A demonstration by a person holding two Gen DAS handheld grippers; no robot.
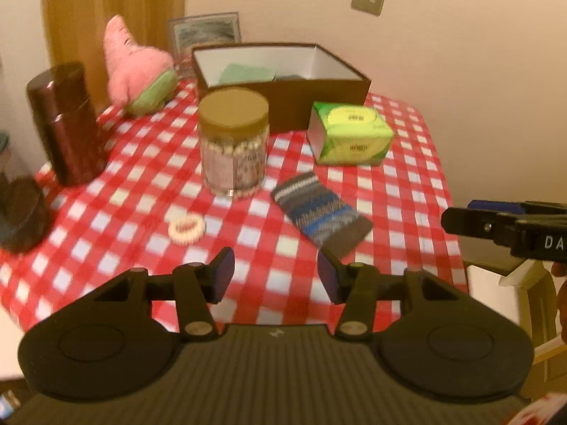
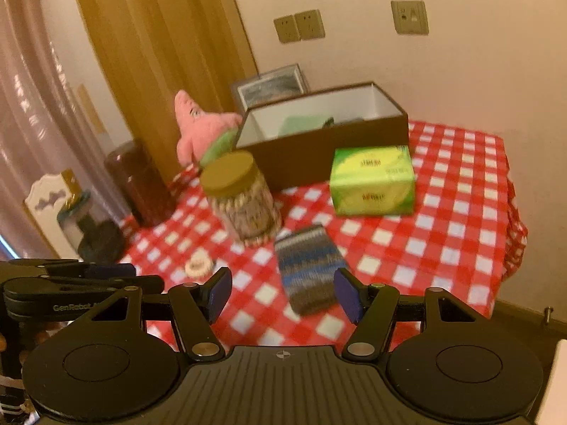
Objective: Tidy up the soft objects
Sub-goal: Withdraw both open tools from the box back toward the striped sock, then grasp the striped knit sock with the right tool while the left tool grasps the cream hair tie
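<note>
A striped knit pouch (image 1: 320,214) lies on the red checked tablecloth, just beyond my open, empty left gripper (image 1: 276,274). In the right wrist view the pouch (image 2: 306,269) lies between and just ahead of the fingers of my open, empty right gripper (image 2: 283,292). A pink star plush (image 1: 136,67) leans at the back left, beside an open brown box (image 1: 283,78) holding a green cloth. A green tissue pack (image 1: 349,132) sits in front of the box. The plush (image 2: 200,125), box (image 2: 326,131) and tissue pack (image 2: 372,179) also show in the right wrist view.
A clear jar (image 1: 234,141) with a tan lid stands mid-table, a dark red canister (image 1: 65,122) at the left, a small coiled hair tie (image 1: 187,228) near the front. A framed picture (image 1: 205,32) leans on the wall. The table's edge drops at the right (image 2: 510,212).
</note>
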